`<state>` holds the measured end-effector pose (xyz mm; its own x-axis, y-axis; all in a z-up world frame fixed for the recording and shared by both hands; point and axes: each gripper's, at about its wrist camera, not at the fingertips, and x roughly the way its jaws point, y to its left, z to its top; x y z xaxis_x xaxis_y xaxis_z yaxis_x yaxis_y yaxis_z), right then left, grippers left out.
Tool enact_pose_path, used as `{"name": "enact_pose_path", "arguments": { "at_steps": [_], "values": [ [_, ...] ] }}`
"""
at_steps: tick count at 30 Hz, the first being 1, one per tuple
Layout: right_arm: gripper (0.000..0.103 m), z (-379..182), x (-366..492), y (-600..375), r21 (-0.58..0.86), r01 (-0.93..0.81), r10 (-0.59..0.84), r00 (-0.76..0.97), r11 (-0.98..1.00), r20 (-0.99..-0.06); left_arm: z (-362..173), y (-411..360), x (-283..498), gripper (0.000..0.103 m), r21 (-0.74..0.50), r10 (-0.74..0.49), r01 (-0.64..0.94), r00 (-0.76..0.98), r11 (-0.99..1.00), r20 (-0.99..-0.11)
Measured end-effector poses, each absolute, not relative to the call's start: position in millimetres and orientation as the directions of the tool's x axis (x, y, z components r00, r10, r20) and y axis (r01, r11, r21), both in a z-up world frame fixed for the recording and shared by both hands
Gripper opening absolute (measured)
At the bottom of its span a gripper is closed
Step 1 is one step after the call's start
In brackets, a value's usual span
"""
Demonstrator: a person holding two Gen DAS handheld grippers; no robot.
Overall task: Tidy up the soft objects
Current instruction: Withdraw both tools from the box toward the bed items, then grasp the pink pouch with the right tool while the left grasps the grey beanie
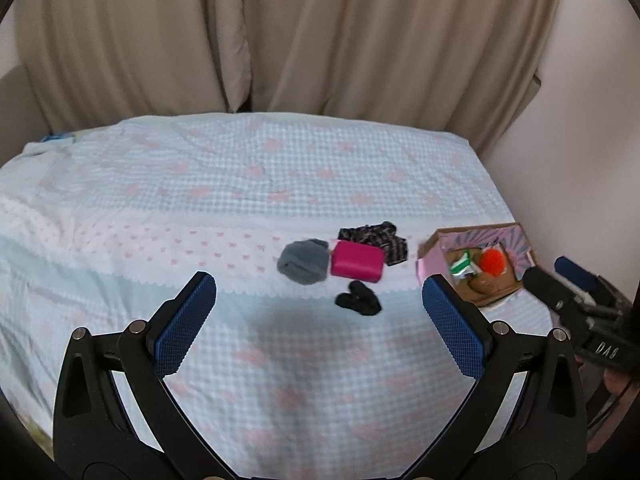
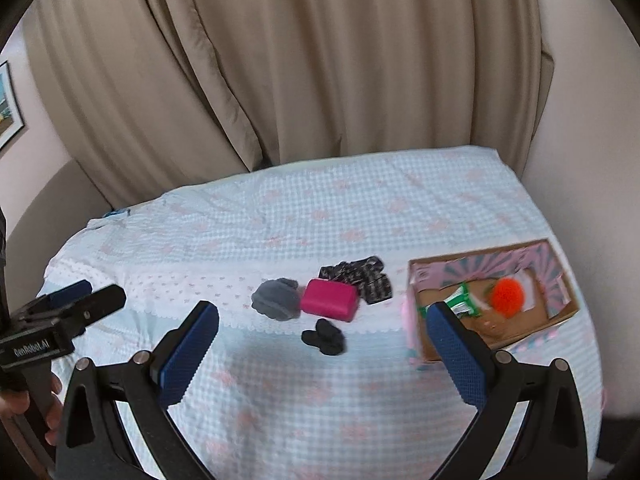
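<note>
I see the bed (image 2: 280, 216), then the cardboard box (image 2: 556, 316) at its right edge holding an orange ball (image 2: 507, 297); left of it, mid-bed, lie a pink pouch (image 2: 329, 299), grey cloth (image 2: 276, 299), patterned cloth (image 2: 366, 276), black sock (image 2: 323, 337); my left gripper (image 1: 319, 308) and right gripper (image 2: 322, 336) both gape empty

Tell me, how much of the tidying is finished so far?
Partly done: an orange fluffy ball and a green-and-white item already lie in the cardboard box. Nothing is in hand; the left gripper and right gripper are both open and empty. Left on the bed: the grey bundle, pink pouch, patterned cloth and black sock.
</note>
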<state>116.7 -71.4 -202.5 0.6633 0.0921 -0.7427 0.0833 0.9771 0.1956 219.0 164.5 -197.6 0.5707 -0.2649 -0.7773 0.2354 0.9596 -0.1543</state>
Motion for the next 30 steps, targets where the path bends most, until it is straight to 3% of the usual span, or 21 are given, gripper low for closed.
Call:
{"name": "enact_pose_path", "arguments": {
  "at_steps": [10, 22, 30],
  "values": [
    [0.103, -302.6, 172.4, -28.6, 0.157, 0.147, 0.036, 0.607, 0.977, -0.794, -298.3, 166.4, 313.7, 0.103, -0.200, -0.344, 0.336, 0.453, 0.920, -0.822],
    [0.103, -430.4, 245.8, -28.3, 0.076, 0.105, 0.003, 0.573, 0.992, -0.819, -435.9, 131.5, 377.7, 0.102, -0.220, -0.343, 0.356, 0.330, 0.908, -0.880],
    [0.103, -464.9, 276.3, -29.2, -0.073, -0.121, 0.016, 0.609, 0.990, -0.793, -482.7, 122.8, 394.1, 0.101, -0.233, -0.344, 0.346, 0.303, 0.909, -0.889]
  ]
}}
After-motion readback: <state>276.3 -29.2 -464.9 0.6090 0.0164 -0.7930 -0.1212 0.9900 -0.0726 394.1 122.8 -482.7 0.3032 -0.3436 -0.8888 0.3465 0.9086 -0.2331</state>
